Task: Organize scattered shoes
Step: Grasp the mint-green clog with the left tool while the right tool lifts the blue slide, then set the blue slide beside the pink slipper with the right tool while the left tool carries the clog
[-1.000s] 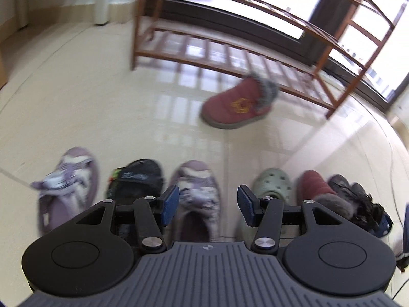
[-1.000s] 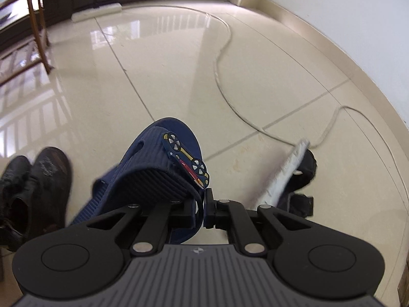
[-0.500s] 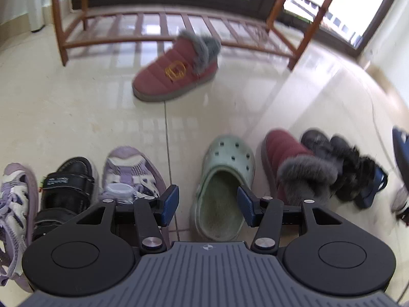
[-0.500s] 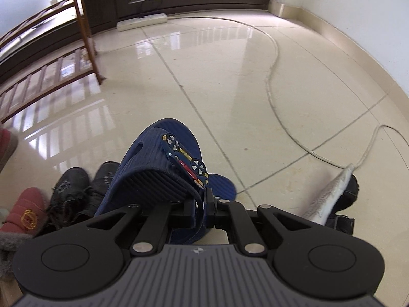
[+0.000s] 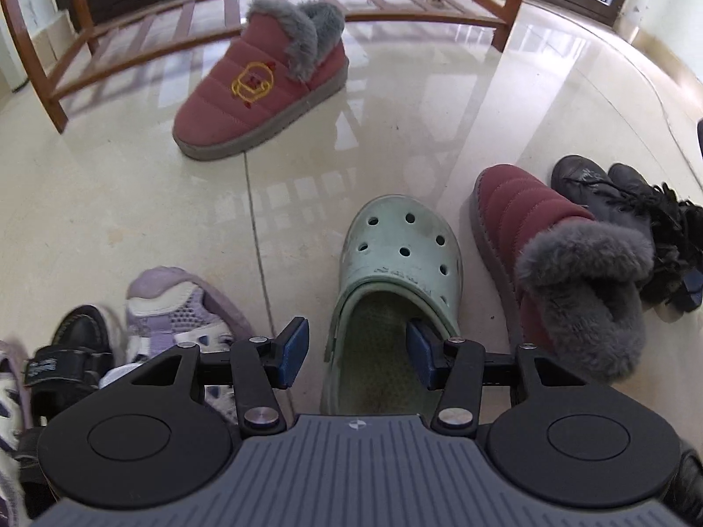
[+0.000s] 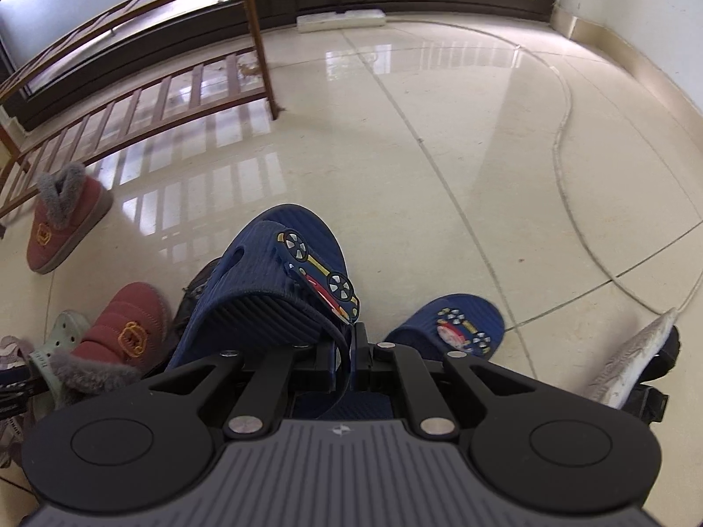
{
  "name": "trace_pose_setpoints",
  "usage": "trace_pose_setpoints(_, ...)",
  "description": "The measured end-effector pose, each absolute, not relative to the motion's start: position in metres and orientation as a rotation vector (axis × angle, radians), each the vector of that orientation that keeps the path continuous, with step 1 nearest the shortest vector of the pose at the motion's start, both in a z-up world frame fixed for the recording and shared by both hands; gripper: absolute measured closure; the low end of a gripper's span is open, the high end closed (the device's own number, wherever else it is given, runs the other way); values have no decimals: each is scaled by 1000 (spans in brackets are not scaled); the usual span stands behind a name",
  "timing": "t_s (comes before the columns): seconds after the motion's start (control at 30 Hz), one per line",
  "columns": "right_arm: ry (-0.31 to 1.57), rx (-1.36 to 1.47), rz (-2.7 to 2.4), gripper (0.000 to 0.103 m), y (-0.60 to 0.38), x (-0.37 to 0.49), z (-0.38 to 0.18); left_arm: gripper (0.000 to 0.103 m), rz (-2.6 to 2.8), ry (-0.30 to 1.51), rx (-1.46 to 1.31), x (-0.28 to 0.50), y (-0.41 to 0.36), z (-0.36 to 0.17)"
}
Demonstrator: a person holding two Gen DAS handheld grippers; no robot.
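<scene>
Left claw [image 5: 356, 349] closing astride green clog [image 5: 395, 281] rim; right claw [image 6: 351, 351] clamps blue slipper [image 6: 272, 290].

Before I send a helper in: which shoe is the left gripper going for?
Start at the wooden shoe rack, then come down to the nearer row of shoes on the floor. It is the pale green clog, between a lilac sneaker and a maroon fur-cuffed slipper; only it has holes.

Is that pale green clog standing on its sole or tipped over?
Upright. The pale green clog rests sole-down on the floor, its holed toe on top and its foot opening facing up toward the camera.
</scene>
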State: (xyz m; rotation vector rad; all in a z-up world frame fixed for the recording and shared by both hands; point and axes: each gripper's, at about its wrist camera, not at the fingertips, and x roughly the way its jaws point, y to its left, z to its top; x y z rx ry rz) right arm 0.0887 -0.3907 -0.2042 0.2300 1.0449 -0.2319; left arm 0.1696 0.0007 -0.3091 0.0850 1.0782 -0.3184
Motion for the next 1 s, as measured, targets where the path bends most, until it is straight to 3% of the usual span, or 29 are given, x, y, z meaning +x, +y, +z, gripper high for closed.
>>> trace_pose_setpoints(0.07,1048,234,-205,95,-383,93,-205,88,-297,1073,101,170,-1,-313)
trace_pose_setpoints(0.1,1048,236,-190,95,-378,95,-205,92,-296,1069,97,170,0,-314)
trace_pose_setpoints(0.57,1041,223,-17,95,-308,121,-201,92,-206,937,-85,141,42,-258)
trace_pose_setpoints(1.0,1088,110,236,95,-178,169,-221,92,-29,843,-286,89,125,-207)
